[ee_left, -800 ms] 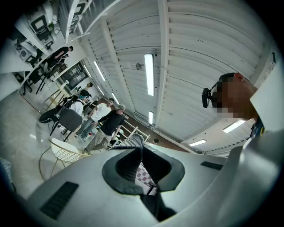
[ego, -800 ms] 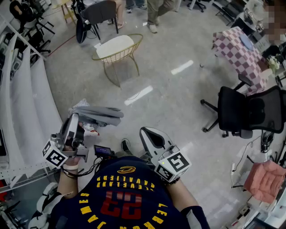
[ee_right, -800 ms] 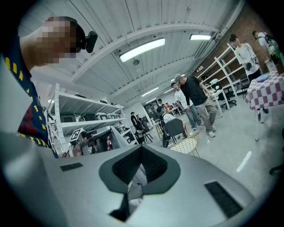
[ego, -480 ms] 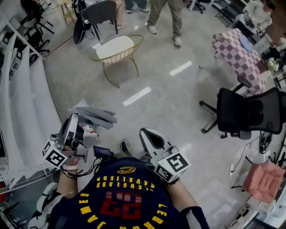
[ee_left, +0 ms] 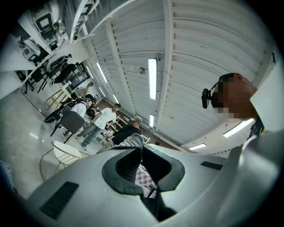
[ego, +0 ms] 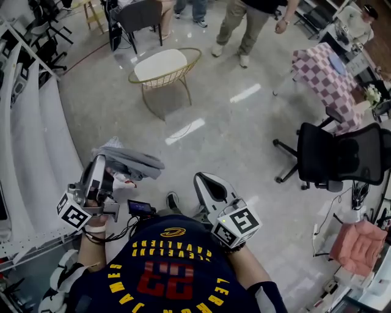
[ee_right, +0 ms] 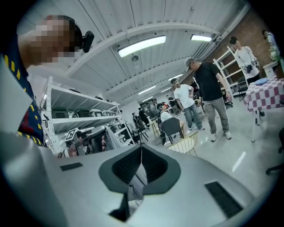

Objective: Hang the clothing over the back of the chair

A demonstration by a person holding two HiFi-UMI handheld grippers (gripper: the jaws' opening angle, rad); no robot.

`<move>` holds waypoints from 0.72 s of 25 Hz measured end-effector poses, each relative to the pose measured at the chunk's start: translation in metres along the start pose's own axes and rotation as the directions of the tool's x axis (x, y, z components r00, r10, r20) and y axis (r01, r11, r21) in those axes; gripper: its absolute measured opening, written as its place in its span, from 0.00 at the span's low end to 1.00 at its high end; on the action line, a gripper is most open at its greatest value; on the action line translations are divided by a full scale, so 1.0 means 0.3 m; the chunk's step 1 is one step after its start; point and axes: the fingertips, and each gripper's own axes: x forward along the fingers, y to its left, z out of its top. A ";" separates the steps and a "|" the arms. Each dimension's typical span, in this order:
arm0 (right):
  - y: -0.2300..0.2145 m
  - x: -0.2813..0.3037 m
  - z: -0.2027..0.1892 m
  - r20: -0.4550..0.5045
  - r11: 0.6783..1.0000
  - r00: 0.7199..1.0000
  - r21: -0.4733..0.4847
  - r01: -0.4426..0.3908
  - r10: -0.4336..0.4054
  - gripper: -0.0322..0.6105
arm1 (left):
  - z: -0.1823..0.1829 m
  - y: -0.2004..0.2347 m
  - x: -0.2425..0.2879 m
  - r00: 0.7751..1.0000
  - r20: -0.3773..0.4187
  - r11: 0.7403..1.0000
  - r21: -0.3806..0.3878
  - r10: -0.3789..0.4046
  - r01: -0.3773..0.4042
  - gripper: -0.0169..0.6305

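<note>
A grey garment (ego: 129, 162) lies bunched over the tip of my left gripper (ego: 101, 161), which is shut on it at the lower left of the head view. In the left gripper view a ribbed grey fold (ee_left: 132, 141) sticks up where the closed jaws meet (ee_left: 141, 147). My right gripper (ego: 205, 179) is shut with nothing in it, close to the person's chest. The chair (ego: 162, 65), gold wire with a white seat, stands well ahead across bare floor. It also shows as the chair (ee_left: 60, 153) in the left gripper view and as the chair (ee_right: 185, 142) past the right gripper (ee_right: 141, 146).
White shelving (ego: 30, 122) runs along the left. A black office chair (ego: 339, 153) and a checked table (ego: 327, 67) stand at the right, a pink cushion (ego: 363, 244) at the lower right. A dark chair (ego: 137, 15) and a standing person (ego: 250, 24) are behind the wire chair.
Both grippers have stayed where they were. The garment's hanging end has drawn in a little. A person at the far side has walked further into view towards the right.
</note>
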 end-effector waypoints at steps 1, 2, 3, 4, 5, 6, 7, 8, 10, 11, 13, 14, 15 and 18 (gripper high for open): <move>0.008 0.017 0.000 0.000 1.000 1.000 0.004 0.008 -0.008 0.06 | 0.015 0.016 -0.009 1.000 0.001 1.000 -0.003 -0.002 0.002 0.05; 0.016 0.033 -0.002 0.000 1.000 1.000 0.008 0.016 -0.016 0.06 | 0.030 0.032 -0.018 1.000 0.002 1.000 -0.006 -0.004 0.004 0.05; 0.025 0.048 -0.006 -0.002 1.000 1.000 0.012 0.024 -0.024 0.06 | 0.044 0.050 -0.025 1.000 0.004 1.000 -0.009 -0.006 0.006 0.05; 0.033 0.063 -0.012 -0.005 0.999 0.999 0.015 0.032 -0.032 0.06 | 0.057 0.069 -0.033 1.000 0.007 1.000 -0.012 -0.007 0.007 0.05; 0.039 0.077 -0.020 -0.009 0.999 0.999 0.020 0.041 -0.041 0.06 | 0.068 0.089 -0.041 1.000 0.009 1.000 -0.014 -0.008 0.008 0.05; 0.044 0.090 -0.029 -0.014 0.998 0.999 0.025 0.050 -0.050 0.06 | 0.078 0.109 -0.048 1.000 0.012 1.000 -0.017 -0.008 0.008 0.05; 0.046 0.101 -0.038 -0.019 0.998 0.998 0.033 0.058 -0.057 0.06 | 0.086 0.129 -0.056 1.000 0.014 1.000 -0.019 -0.006 0.006 0.05; 0.044 0.112 -0.046 -0.024 0.997 0.998 0.043 0.064 -0.063 0.06 | 0.094 0.148 -0.062 1.000 0.015 1.000 -0.020 -0.003 0.003 0.05; 0.038 0.132 -0.055 -0.033 0.996 0.997 0.063 0.070 -0.068 0.06 | 0.107 0.183 -0.070 1.000 0.019 1.000 -0.024 0.009 -0.008 0.05; 0.034 0.142 -0.055 -0.037 0.995 0.997 0.068 0.071 -0.068 0.06 | 0.114 0.199 -0.072 1.000 0.021 1.000 -0.026 0.017 -0.016 0.05; 0.028 0.168 -0.051 -0.044 0.995 0.997 0.068 0.073 -0.070 0.06 | 0.132 0.233 -0.072 0.999 0.029 0.999 -0.026 0.034 -0.033 0.05; 0.025 0.184 -0.051 -0.047 0.995 0.997 0.067 0.071 -0.068 0.06 | 0.142 0.252 -0.071 0.998 0.034 0.999 -0.026 0.043 -0.042 0.05; 0.021 0.202 -0.055 -0.052 0.996 0.997 0.068 0.066 -0.063 0.06 | 0.150 0.271 -0.069 0.998 0.040 0.998 -0.024 0.052 -0.051 0.05; 0.002 0.265 -0.068 -0.063 0.996 0.997 0.078 0.046 -0.041 0.06 | 0.171 0.333 -0.063 0.995 0.056 0.997 -0.016 0.081 -0.080 0.05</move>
